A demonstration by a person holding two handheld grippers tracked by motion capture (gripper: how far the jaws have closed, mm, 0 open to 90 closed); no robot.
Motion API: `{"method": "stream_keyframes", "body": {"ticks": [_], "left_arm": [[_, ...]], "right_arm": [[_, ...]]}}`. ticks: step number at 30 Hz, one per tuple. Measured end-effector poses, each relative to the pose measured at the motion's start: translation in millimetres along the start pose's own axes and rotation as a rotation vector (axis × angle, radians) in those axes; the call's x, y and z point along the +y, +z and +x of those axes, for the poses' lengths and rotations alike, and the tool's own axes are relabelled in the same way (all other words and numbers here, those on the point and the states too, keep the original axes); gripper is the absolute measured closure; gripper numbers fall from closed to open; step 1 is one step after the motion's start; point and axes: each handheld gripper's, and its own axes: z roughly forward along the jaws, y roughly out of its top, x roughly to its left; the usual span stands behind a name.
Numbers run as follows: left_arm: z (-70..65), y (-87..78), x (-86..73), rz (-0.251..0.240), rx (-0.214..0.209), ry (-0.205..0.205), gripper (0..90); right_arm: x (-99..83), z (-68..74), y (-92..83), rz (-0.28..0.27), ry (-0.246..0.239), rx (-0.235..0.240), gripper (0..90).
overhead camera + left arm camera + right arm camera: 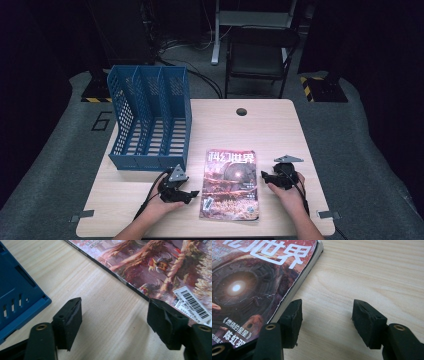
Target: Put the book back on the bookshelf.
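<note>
Left gripper [191, 194]: nearest to me, just left of the magazine [230, 184]; its jaws stand wide with only bare table [280, 130] between them. In the left gripper view [114, 312] the right pad sits at the magazine's spine edge, near the barcode sticker [191, 305].
Right gripper [263, 176]: just right of the magazine, jaws also wide and holding nothing. In the right gripper view [327, 315] the left pad is at the page edge of the magazine [259, 277].
Magazine: lies flat, cover up, on the near middle of the table, between my two grippers.
Risk, pages: I think a pad that closes low on the page edge may catch only some sheets, so the cover bends or tears.
Risk, sliding: if one gripper pushes before the other, I judge the magazine will slide or turn on the smooth wood.
Risk, file rack [150, 120]: the blue rack stands just behind my left hand; lifting carelessly could knock its front wall.
Edges: the near table edge is close to the magazine's lower end.
Open room: the far right part of the table, up to the cable hole [241, 111], is free for moving.
</note>
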Motion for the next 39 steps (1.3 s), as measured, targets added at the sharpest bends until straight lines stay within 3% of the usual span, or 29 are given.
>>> {"method": "stream_keyframes", "body": {"ticks": [6,7,13,19,20,22,28,29,35,39], "left_arm": [[-8.7,-1.2,4.0,-0.001,-0.02,-0.035,31.6],[-8.8,-2.1,5.3,-0.006,-0.018,-0.015,31.6],[-17.3,-3.2,10.6,-0.023,-0.047,-0.026,31.3],[-25.9,-2.8,13.5,-0.002,-0.087,-0.034,31.8],[-27.3,-1.7,14.0,-0.005,-0.079,-0.024,31.9],[-29.7,-0.7,14.7,0.006,-0.094,-0.022,31.8],[-33.9,3.2,14.6,0.014,-0.101,-0.011,31.4],[-36.2,5.0,14.0,0.004,-0.094,-0.026,31.1],[-39.8,9.5,13.8,0.023,-0.086,-0.009,31.0],[-43.4,13.4,11.8,0.009,-0.056,-0.003,31.1]], "right_arm": [[2.7,3.3,-4.0,0.002,0.004,0.022,43.7],[3.3,4.4,-4.3,-0.004,-0.001,0.022,43.7],[5.2,12.1,-8.6,-0.025,-0.004,0.042,42.3],[7.2,25.9,-11.3,-0.042,-0.022,0.083,42.0],[7.3,26.9,-11.5,-0.042,-0.028,0.086,41.7],[8.0,29.9,-11.1,-0.043,-0.013,0.104,41.2],[7.9,35.2,-5.3,-0.028,-0.018,0.126,39.8],[7.5,37.3,-2.6,-0.015,-0.004,0.128,39.5],[6.3,36.3,3.4,0.004,0.01,0.144,39.3],[5.0,36.7,7.6,0.017,0.03,0.162,40.2]]}}
